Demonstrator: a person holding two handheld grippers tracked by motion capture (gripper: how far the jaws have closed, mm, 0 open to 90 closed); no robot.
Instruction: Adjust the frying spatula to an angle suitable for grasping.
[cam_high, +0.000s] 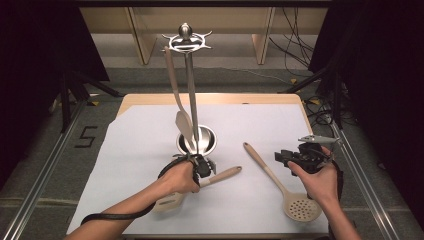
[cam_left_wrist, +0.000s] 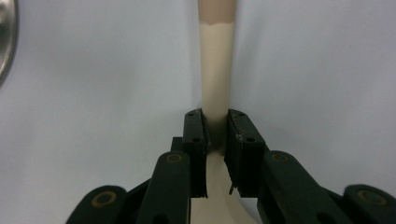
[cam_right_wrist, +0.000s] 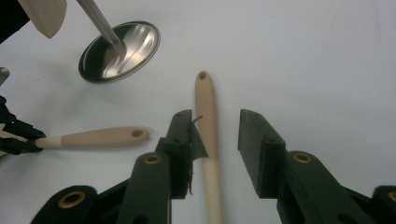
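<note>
A steel utensil stand (cam_high: 189, 90) rises from a round base (cam_high: 197, 141) at the table's middle, with a beige spatula (cam_high: 178, 100) hanging from its top hooks. My left gripper (cam_high: 205, 167) is shut on the shaft of a slotted turner (cam_left_wrist: 217, 74), whose head (cam_high: 170, 201) lies near the table's front by the hand. A perforated skimmer spoon (cam_high: 280, 186) lies flat to the right. My right gripper (cam_right_wrist: 215, 135) is open above its handle (cam_right_wrist: 206, 107), one jaw on each side. It shows held in a hand in the high view (cam_high: 287, 159).
White paper (cam_high: 150, 145) covers the wooden table. The stand's base (cam_right_wrist: 119, 50) and the turner's handle (cam_right_wrist: 100, 137) lie to the left in the right gripper view. Metal rails run along both table sides, and cables lie on the floor behind.
</note>
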